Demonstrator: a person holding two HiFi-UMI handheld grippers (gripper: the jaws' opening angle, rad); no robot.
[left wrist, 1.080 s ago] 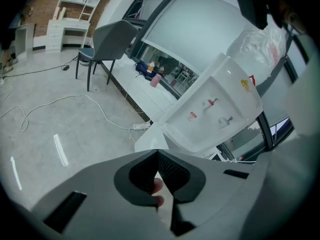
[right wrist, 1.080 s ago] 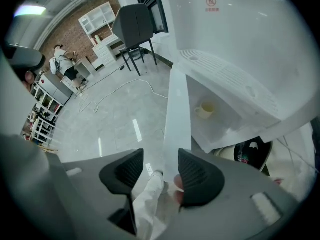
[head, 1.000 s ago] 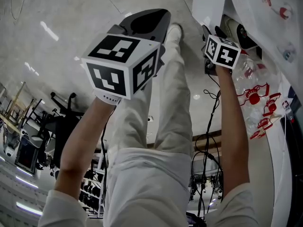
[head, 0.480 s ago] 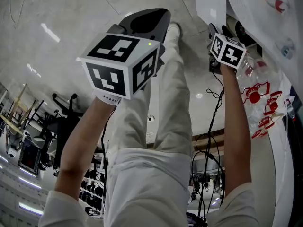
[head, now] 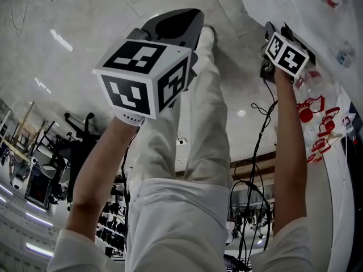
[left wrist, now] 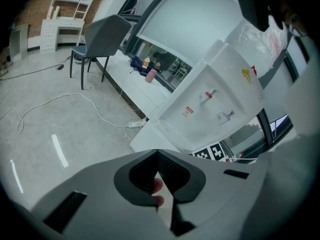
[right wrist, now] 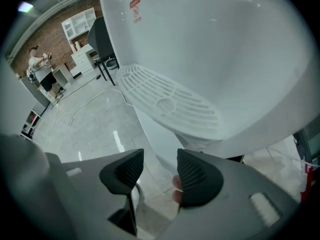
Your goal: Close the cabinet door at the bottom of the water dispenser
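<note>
Left gripper point(left wrist: 158, 154): jaws were pressed together, empty. Right gripper point(right wrist: 159, 170): jaws were spread, empty, with the drip tray point(right wrist: 170, 101) at 12 o'clock. The cabinet door point(left wrist: 150, 136) looked ajar beneath the water dispenser point(left wrist: 220, 96). Best pushed flat near its free edge until flush.

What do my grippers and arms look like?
The left gripper and right gripper have grey shells with dark ribbed pads. Each carries a white cube with black square markers. A black cable runs by the right arm; sleeves are short, white.
</note>
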